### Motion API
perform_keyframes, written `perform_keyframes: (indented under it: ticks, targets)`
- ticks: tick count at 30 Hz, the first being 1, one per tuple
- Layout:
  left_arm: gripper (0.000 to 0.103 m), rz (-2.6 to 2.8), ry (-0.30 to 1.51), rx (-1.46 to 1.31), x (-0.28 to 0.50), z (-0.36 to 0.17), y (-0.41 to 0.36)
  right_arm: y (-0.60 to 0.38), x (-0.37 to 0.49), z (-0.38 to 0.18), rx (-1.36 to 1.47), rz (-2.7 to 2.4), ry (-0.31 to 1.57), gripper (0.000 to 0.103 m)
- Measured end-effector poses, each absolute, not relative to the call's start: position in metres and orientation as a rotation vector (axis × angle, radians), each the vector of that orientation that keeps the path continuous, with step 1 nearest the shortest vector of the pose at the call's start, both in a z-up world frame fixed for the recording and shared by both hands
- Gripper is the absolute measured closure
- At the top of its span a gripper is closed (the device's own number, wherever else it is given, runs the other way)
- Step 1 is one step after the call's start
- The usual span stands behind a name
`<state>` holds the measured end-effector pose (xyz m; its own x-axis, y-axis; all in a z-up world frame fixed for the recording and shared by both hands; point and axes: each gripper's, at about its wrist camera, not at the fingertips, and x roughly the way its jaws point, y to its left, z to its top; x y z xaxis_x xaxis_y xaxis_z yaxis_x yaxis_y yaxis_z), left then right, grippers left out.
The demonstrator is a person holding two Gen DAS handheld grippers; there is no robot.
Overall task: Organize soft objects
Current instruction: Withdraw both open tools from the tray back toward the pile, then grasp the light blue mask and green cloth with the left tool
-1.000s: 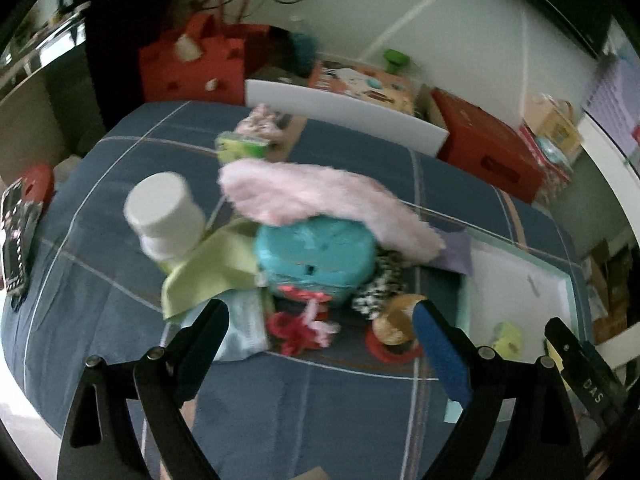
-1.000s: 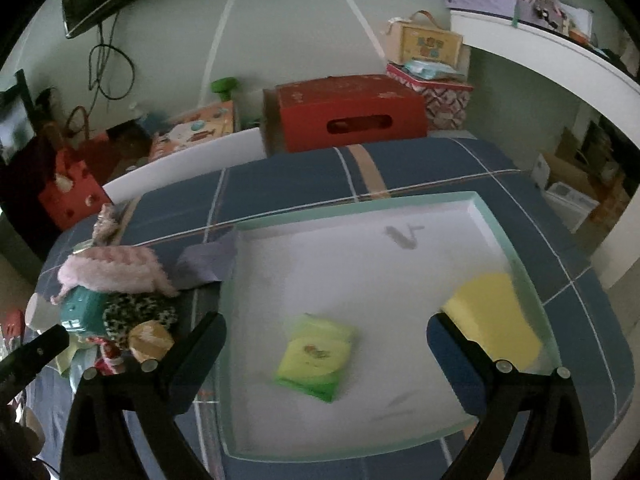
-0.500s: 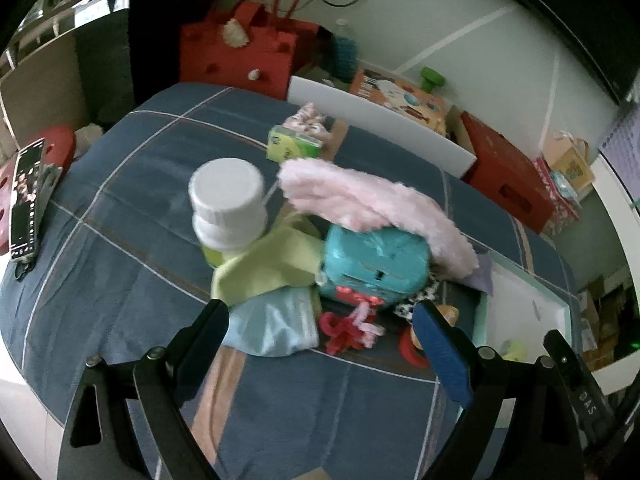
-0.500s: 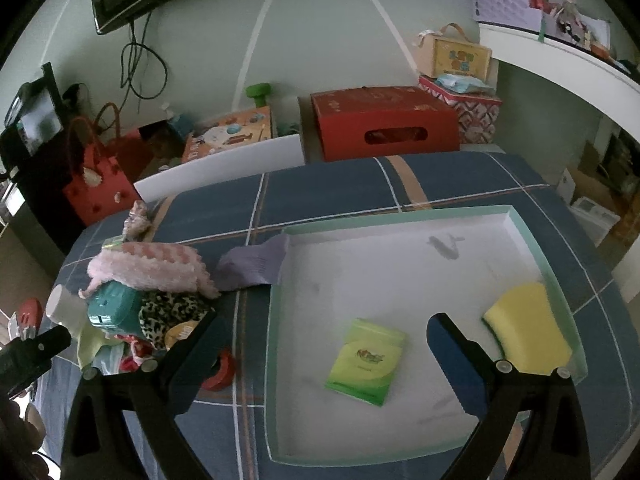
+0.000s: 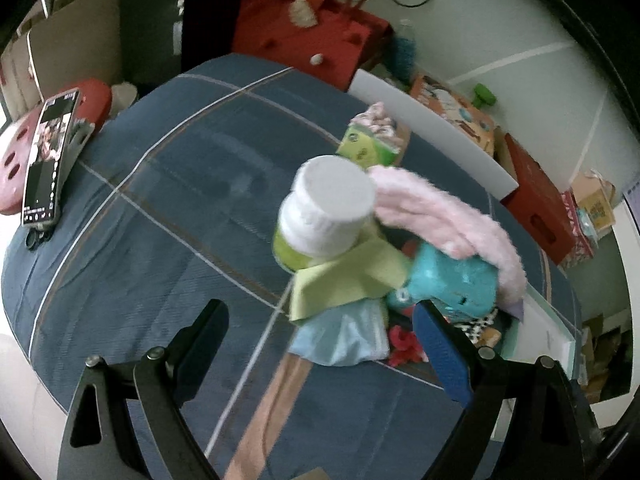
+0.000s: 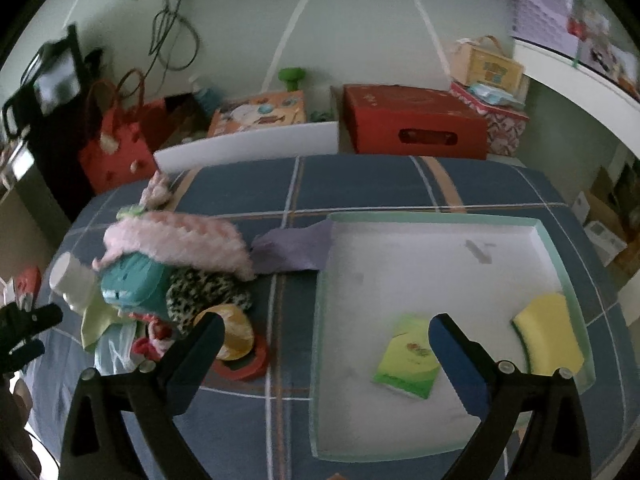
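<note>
A pile of objects lies on the blue plaid cloth: a pink fluffy item (image 5: 448, 212) (image 6: 176, 240) over a teal pouch (image 5: 456, 280) (image 6: 132, 284), a green cloth (image 5: 344, 280), a light blue cloth (image 5: 344, 336), a leopard-print item (image 6: 204, 292) and a white-capped bottle (image 5: 324, 208) (image 6: 72, 280). A white tray (image 6: 440, 432) holds a green wipes pack (image 6: 408, 360) and a yellow sponge (image 6: 548, 336). My left gripper (image 5: 320, 344) is open and empty, in front of the pile. My right gripper (image 6: 320, 352) is open and empty, over the tray's left edge.
A purple cloth (image 6: 292, 248) lies against the tray's left rim. A red ring (image 6: 244, 364) and a yellow item (image 6: 236, 328) lie near the pile. A green pack (image 5: 364, 148) lies behind the bottle. A phone (image 5: 48, 156) sits at the far left. Red boxes (image 6: 412, 124) stand behind.
Both grippers have drawn back and swung left. The pile now sits right of centre in the left wrist view; the tray has shifted right in the right wrist view. Both stay open.
</note>
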<state>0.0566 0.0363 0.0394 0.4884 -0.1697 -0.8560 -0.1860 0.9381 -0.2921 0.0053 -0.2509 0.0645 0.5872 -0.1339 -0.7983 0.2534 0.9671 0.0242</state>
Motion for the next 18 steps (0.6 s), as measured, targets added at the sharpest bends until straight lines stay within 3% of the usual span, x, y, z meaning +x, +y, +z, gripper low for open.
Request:
perform_keyframes:
  ticks: [5,7,18]
  targets:
    - [0.009,0.004,1.097,-0.370,0.061,0.030,0.044,-0.224,0.019,0.051,0.133,-0.156,0.994,0.000]
    - [0.004,-0.018,1.111,-0.385,0.063,0.025,0.044,-0.216,0.023,0.046,0.115,-0.143,1.017,0.000]
    - [0.004,-0.056,1.154,-0.385,0.072,0.005,0.029,-0.203,0.034,0.014,0.081,-0.090,1.105,0.000]
